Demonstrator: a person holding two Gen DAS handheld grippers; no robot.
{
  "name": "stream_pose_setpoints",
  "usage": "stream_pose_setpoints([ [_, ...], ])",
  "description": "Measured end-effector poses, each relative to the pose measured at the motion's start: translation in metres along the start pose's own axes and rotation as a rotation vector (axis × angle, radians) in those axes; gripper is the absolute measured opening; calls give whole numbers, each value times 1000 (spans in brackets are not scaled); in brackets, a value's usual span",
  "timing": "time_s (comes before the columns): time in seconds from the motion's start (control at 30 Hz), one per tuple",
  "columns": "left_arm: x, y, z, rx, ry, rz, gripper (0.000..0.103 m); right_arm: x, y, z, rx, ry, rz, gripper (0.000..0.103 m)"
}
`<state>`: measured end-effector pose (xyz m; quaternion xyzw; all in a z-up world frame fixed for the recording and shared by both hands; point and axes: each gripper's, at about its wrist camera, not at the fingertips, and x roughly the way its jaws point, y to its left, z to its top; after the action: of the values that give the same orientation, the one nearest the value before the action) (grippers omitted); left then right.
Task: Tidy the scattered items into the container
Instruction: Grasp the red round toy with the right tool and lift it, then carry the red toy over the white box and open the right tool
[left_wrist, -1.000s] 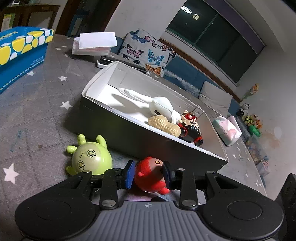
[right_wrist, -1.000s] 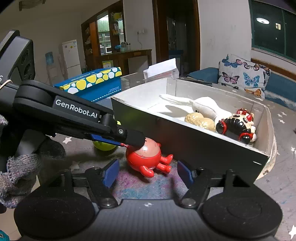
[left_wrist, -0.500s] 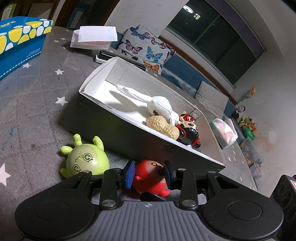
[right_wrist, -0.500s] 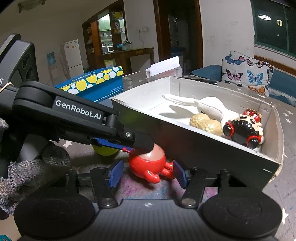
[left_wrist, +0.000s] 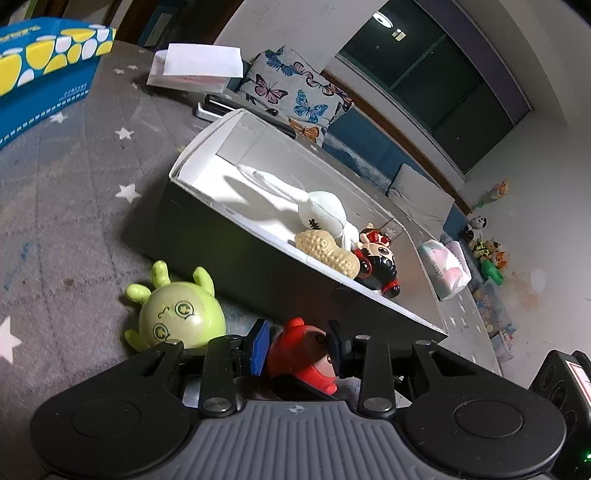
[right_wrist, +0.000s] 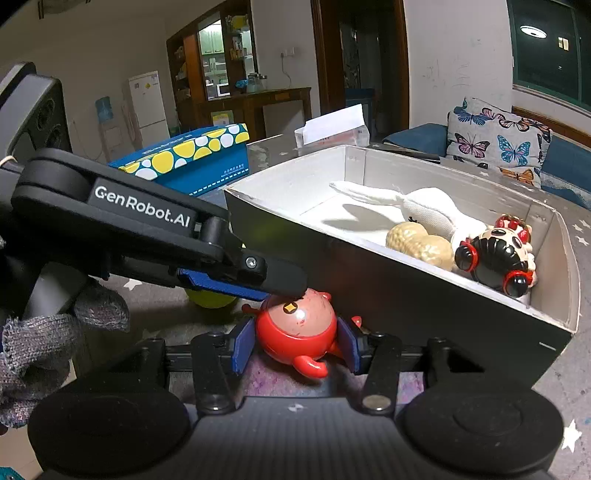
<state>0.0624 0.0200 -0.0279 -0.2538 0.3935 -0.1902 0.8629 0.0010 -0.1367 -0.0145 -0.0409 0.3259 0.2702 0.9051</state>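
A round red toy (left_wrist: 301, 349) (right_wrist: 295, 334) sits on the grey star-patterned table by the near wall of the open box (left_wrist: 266, 280) (right_wrist: 406, 280). My left gripper (left_wrist: 297, 345) is shut on it from the sides. My right gripper (right_wrist: 295, 343) has also closed its blue pads on the same toy from the front. The left gripper's fingers (right_wrist: 273, 275) show above the toy in the right wrist view. A green round toy (left_wrist: 181, 314) lies on the table left of the red one. The box holds a white plush rabbit (left_wrist: 317, 210), a peanut toy (left_wrist: 328, 253) and a black-and-red doll (left_wrist: 376, 258).
A blue box with yellow dots (left_wrist: 40, 70) (right_wrist: 192, 158) stands at the far left. A white tissue pack (left_wrist: 192, 70) lies behind the box. A pink-and-white packet (left_wrist: 447, 269) lies to its right. A butterfly cushion (right_wrist: 495, 136) sits beyond the table.
My right gripper has moved in and closed from wide open onto the red toy. My left gripper keeps its grip on it; the toy sits slightly closer in its view.
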Motion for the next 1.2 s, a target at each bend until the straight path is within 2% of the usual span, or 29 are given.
stream_pose_setpoints([
  [0.4, -13, -12, 0, -5, 25, -58, 35, -22, 5, 1, -50, -20, -13, 49],
  [0.67, -26, -44, 30, 60, -70, -115, 35, -50, -1, 35, -119, -124, -66, 48],
  [0.9, 12, -59, 66, 77, -98, -131, 35, -29, -31, 65, -104, -148, -124, 48],
  [1.2, 75, -55, 93, 31, -50, -141, 35, 13, -78, 80, -44, -99, -171, 48],
])
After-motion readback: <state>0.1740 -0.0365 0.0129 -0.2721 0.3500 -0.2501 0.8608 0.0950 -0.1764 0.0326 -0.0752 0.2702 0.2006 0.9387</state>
